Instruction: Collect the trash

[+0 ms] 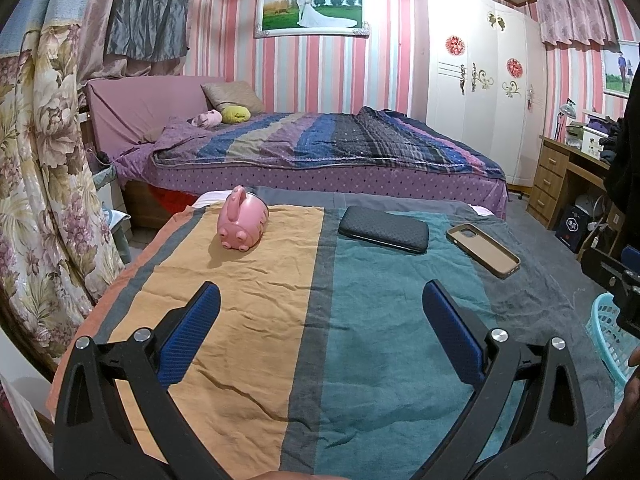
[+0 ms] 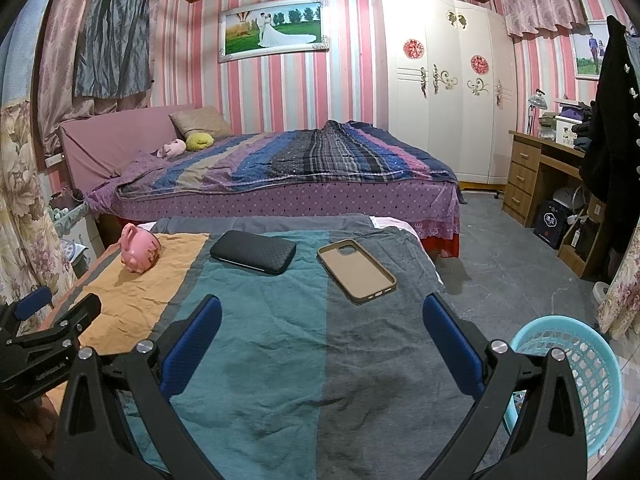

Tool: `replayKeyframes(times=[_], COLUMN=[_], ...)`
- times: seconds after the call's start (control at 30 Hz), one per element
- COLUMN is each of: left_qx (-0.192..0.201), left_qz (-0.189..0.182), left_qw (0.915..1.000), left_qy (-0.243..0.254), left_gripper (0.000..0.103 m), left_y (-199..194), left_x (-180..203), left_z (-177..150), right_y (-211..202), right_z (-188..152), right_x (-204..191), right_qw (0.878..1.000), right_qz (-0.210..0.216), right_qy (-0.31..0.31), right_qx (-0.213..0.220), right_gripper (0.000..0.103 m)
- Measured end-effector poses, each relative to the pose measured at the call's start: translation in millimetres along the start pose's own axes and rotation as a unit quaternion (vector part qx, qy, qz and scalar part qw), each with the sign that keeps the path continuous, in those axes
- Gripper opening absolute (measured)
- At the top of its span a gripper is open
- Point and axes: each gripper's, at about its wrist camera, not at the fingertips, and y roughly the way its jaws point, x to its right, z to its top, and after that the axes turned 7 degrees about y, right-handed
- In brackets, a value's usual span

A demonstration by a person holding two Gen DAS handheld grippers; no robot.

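Observation:
A table covered with a striped cloth [image 1: 260, 320] [image 2: 260, 340] holds a pink piggy bank [image 1: 242, 224] [image 2: 139, 251], a black case [image 1: 383, 229] [image 2: 253, 251] and a tan phone case [image 1: 483, 250] [image 2: 356, 270]. A turquoise basket [image 2: 588, 380] [image 1: 610, 336] stands on the floor at the table's right. My left gripper [image 1: 320, 304] is open and empty above the cloth's near part. My right gripper [image 2: 320, 316] is open and empty above the cloth. The left gripper also shows at the left edge of the right wrist view [image 2: 48, 320].
A bed [image 1: 320, 148] [image 2: 280, 172] with a striped quilt stands behind the table. A white wardrobe [image 2: 444, 80] and a wooden desk [image 2: 540, 176] are at the right. Flowered curtains [image 1: 44, 180] hang at the left. Grey floor [image 2: 500, 264] lies right of the table.

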Motion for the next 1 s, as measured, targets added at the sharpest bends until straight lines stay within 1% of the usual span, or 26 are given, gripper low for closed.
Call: replayKeyframes(times=[1.0], left_qx=[0.001], left_qz=[0.001], left_qw=[1.0000], left_qy=[-0.005], left_gripper=[0.098], left_y=[0.1], left_x=[1.2], left_z=[-0.1], right_y=[0.4], right_z=[-0.2], right_x=[-3.8], right_qw=[1.000], right_qz=[-0.003], right_qy=[0.000], right_qx=[-0.001], right_gripper=[0.098])
